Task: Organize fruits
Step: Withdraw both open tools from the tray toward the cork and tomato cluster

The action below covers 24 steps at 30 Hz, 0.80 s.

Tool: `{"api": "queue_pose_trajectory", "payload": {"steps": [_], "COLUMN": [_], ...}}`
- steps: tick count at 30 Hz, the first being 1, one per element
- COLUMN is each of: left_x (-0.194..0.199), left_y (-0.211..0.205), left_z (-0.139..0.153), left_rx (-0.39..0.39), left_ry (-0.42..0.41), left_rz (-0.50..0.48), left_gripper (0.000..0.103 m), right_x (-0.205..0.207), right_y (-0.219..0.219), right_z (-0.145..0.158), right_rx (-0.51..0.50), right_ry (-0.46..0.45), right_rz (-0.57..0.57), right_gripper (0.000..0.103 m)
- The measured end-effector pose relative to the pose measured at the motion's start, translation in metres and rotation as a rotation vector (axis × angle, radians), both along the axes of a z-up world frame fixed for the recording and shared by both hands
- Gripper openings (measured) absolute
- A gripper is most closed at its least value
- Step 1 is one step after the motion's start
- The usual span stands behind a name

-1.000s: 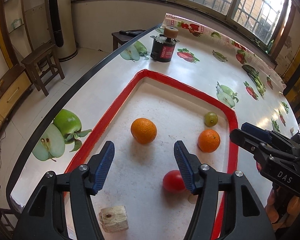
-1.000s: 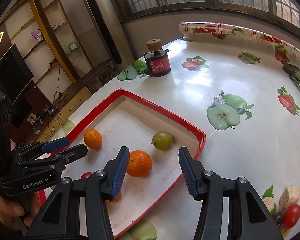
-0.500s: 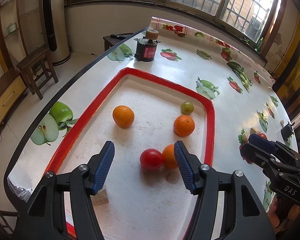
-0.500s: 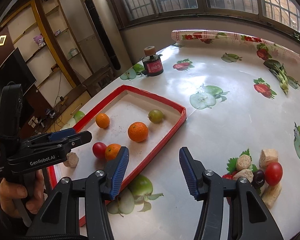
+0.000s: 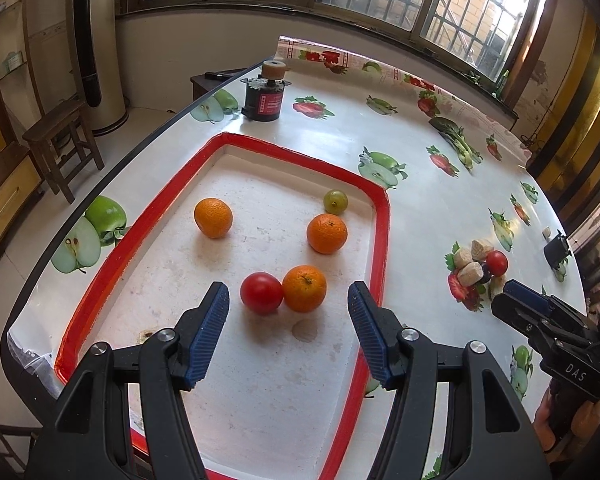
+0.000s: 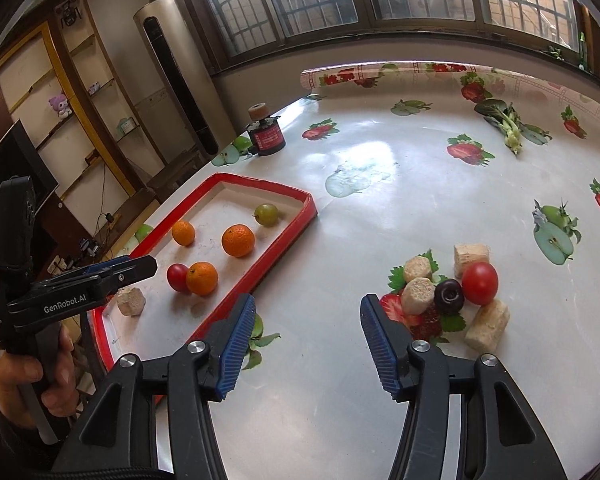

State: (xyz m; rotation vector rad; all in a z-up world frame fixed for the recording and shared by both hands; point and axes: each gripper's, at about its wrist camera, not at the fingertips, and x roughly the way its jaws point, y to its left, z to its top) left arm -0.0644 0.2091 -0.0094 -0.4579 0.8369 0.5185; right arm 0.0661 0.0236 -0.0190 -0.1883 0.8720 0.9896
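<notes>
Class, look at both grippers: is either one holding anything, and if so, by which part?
Nothing is held. The left gripper and right gripper both have open, empty jaws; the fruit lies untouched.

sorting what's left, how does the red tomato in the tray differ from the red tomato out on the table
The tray tomato lies inside the red-rimmed tray, touching an orange; the table tomato sits outside it on the tablecloth, beside a dark plum and pale blocks. The tray tomato looks darker red, the table tomato brighter. Both are round, glossy, and held by neither hand-held gripper.
</notes>
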Motion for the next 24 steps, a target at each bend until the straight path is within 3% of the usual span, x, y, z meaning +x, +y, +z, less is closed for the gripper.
{"api": "queue_pose_trajectory", "payload": {"steps": [24], "left_x": [0.025], "left_y": [-0.068], "left_z": [0.005], "left_rx": [0.000], "left_ry": [0.008], "left_rz": [-0.149], "left_gripper": [0.061], "right_x": [0.023], "right_y": [-0.109], "right_z": [-0.021], "right_rx": [-0.029], "right_ry": [0.021], "right_rz": [-0.202], "right_gripper": [0.057]}}
